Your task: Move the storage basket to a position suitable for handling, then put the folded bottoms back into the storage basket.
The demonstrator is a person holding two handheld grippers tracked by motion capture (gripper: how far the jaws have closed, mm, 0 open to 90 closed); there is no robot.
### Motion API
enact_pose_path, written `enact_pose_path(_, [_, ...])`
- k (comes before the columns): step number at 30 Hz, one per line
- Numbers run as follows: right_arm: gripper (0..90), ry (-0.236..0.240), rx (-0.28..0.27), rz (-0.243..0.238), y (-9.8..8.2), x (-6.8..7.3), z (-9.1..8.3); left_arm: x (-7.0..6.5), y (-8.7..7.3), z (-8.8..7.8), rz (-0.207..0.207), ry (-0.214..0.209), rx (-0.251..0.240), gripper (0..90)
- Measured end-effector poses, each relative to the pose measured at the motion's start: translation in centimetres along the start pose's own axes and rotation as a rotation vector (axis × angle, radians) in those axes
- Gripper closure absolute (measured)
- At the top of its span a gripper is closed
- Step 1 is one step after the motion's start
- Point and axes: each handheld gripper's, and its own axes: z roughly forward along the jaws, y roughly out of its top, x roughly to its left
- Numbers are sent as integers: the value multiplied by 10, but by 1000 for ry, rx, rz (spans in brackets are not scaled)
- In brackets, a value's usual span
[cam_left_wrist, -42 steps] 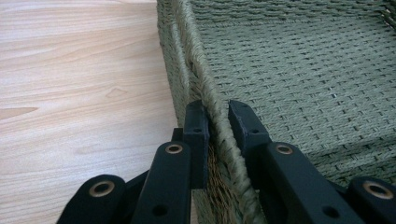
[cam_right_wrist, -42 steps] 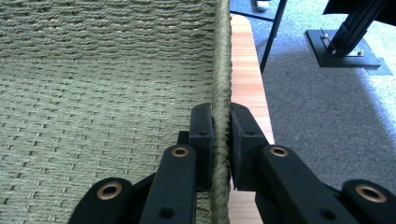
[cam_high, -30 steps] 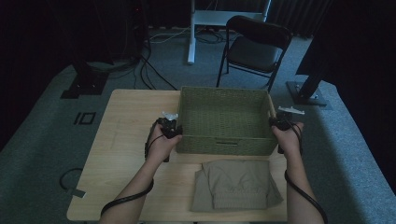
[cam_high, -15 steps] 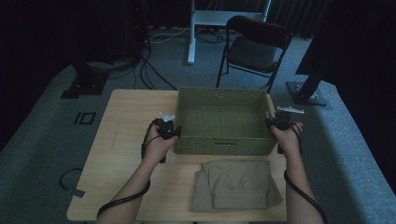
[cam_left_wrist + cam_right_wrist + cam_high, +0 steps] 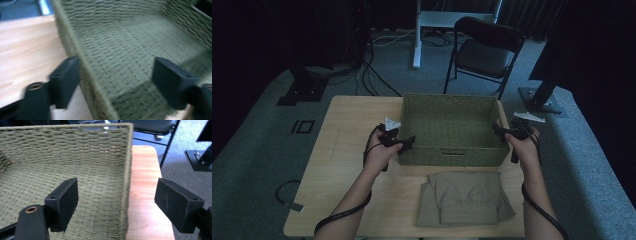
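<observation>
An empty green woven basket (image 5: 452,96) stands on the wooden table (image 5: 352,130). My left gripper (image 5: 409,141) is at its left wall. In the left gripper view the open jaws (image 5: 116,82) straddle that wall (image 5: 82,65), one pad outside and one inside, not pressing on it. My right gripper (image 5: 498,131) is at the right wall. Its jaws (image 5: 116,200) stand wide on either side of the rim (image 5: 128,157), clear of the weave. Both pairs of jaws have just been opening. A folded khaki garment (image 5: 464,197) lies in front of the basket.
A dark folding chair (image 5: 484,50) and a white desk leg (image 5: 417,35) stand beyond the table's far edge. Stand bases and cables lie on the grey carpet at both sides. Bare tabletop stretches left of the basket.
Both hands remain at the basket's side walls and the basket stays where it was. The garment has not moved.
</observation>
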Motion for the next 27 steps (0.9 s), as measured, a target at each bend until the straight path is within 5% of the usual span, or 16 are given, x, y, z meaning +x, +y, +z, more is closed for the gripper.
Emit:
enact_pose_path(2, [184,7,-3,-10,1,2,-1,0,0,0,0,0,0,195])
enact_pose_path(3, [135,49,-2,-41,1,7,-5,-6,6,-6,54,-12,-53,192])
enact_pose_path(5, [135,71,11,-65,2,10,-8,-7,8,-10,72,-24,-96,192])
enact_pose_path(10, [137,111,-3,-53,1,13,-13,-10,8,-15,30,-74,-111,190])
enact_pose_path(11, [136,120,1,-77,0,15,-15,-10,4,-18,60,-88,-99,189])
enact_pose_path(13, [135,118,8,-108,-1,17,-17,-10,4,-19,57,-81,-106,189])
enact_pose_path(18, [136,121,-26,-98,-4,21,-26,-10,4,-30,-6,-115,-143,189])
enact_pose_path(27, [137,150,-40,-134,-12,29,-42,-10,-1,-43,51,-111,-125,176])
